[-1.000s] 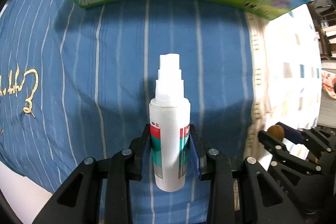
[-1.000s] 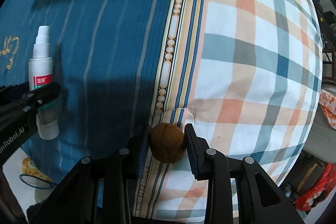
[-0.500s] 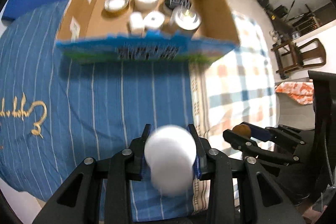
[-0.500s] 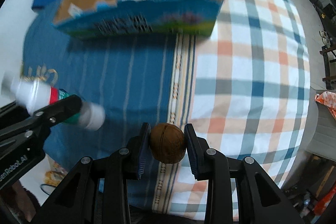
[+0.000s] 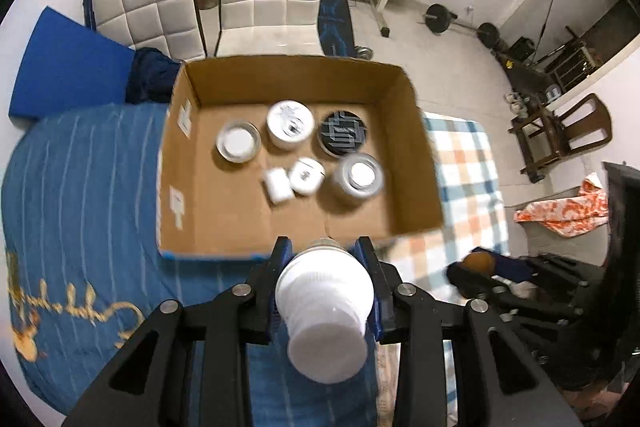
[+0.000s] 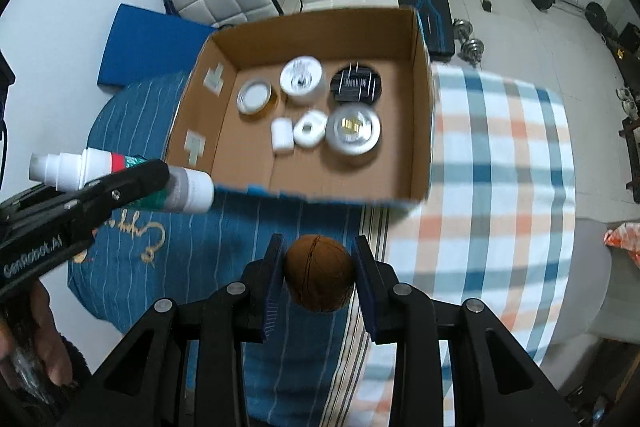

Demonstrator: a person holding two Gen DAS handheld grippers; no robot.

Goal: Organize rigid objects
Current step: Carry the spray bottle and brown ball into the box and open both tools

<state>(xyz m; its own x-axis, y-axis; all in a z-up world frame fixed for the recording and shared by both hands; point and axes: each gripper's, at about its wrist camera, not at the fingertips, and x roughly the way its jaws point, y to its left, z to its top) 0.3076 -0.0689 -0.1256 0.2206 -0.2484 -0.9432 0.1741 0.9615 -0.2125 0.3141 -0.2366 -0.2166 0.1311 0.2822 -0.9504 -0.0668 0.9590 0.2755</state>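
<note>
Left wrist view first: your left gripper (image 5: 325, 281) is clamped on the white spray bottle (image 5: 326, 311), its cap end pointing back at the camera, blue pads pressing both sides. The bottle hangs above the blue striped cloth (image 5: 80, 187), just short of the near wall of the open cardboard box (image 5: 416, 147). Inside the box you can see a flat round tin (image 5: 238, 141), a white round container (image 5: 290, 123), a black round lid (image 5: 343, 133), a small white cylinder (image 5: 277, 185), a small white jar (image 5: 307, 175) and a silver-lidded jar (image 5: 359, 177), all near one another.

Right wrist view: your right gripper (image 6: 319, 277) is closed on the brown walnut (image 6: 319, 273), held between both pads over the seam where the blue cloth meets the plaid cloth (image 6: 500, 167). The box sits beyond it, and the bottle shows far left, lying crosswise in your other gripper.
</note>
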